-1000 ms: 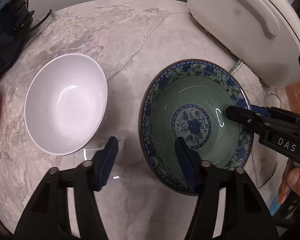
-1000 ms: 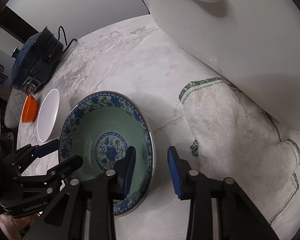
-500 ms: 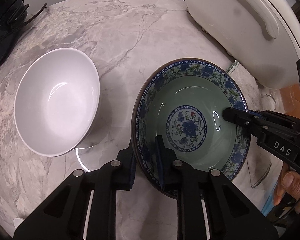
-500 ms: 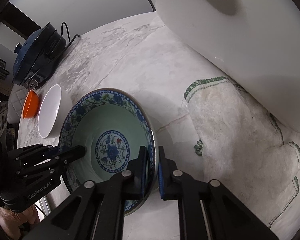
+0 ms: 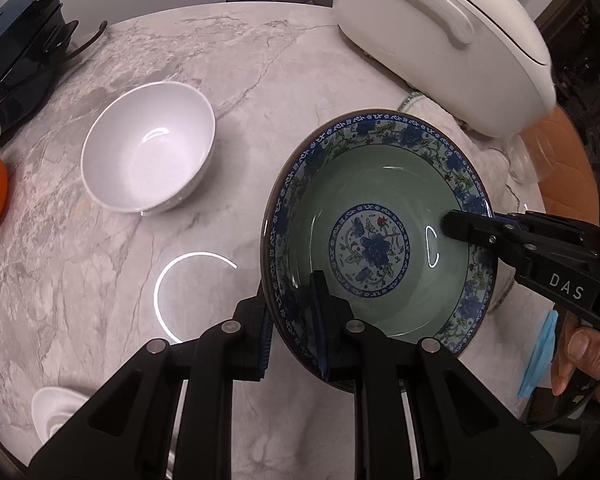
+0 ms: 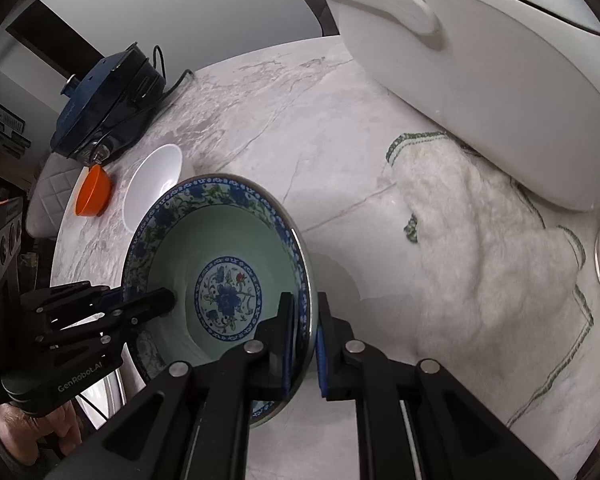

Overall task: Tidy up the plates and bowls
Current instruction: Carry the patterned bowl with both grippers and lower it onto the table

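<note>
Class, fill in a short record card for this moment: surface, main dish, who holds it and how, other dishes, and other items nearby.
surface: marble table
main dish: green bowl with blue floral rim
left gripper: shut on the bowl's near rim
right gripper: shut on the opposite rim
other dishes: white bowl, upright, apart from the green bowl; orange cup beyond it
nearby: white appliance, towel, dark blue appliance
</note>
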A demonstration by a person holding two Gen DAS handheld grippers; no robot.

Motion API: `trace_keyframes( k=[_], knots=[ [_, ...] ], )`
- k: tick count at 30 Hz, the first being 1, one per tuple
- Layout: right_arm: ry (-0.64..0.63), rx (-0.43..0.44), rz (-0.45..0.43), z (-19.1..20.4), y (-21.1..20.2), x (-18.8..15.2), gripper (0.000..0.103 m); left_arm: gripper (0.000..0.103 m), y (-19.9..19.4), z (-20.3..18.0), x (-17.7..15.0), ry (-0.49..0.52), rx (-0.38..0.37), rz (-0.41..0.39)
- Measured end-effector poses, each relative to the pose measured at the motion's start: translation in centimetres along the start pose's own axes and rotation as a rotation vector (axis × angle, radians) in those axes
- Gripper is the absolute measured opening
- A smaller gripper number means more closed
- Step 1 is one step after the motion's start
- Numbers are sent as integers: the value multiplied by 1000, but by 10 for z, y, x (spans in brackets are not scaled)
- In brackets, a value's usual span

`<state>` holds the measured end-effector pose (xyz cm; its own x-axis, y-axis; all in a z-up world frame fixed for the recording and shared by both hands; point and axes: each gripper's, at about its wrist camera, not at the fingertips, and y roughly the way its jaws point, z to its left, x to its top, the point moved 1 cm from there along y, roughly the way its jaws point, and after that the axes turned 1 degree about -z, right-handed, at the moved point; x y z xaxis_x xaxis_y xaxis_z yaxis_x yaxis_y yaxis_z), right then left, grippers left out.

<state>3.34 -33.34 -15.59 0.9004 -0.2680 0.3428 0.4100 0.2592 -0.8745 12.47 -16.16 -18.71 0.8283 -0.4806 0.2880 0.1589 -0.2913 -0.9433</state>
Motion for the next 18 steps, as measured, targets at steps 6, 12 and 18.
trace_keyframes(
  k=[6, 12, 18],
  knots=[
    [7, 21, 13, 24, -22, -61, 12, 16, -26, -12, -76, 63, -9, 34],
    [53, 34, 63, 38, -23, -125, 12, 17, -29, -19, -150, 99, -28, 103],
    [84, 48, 111, 43, -8, -160, 12, 17, -21, -18, -184, 103, -21, 132]
  ],
)
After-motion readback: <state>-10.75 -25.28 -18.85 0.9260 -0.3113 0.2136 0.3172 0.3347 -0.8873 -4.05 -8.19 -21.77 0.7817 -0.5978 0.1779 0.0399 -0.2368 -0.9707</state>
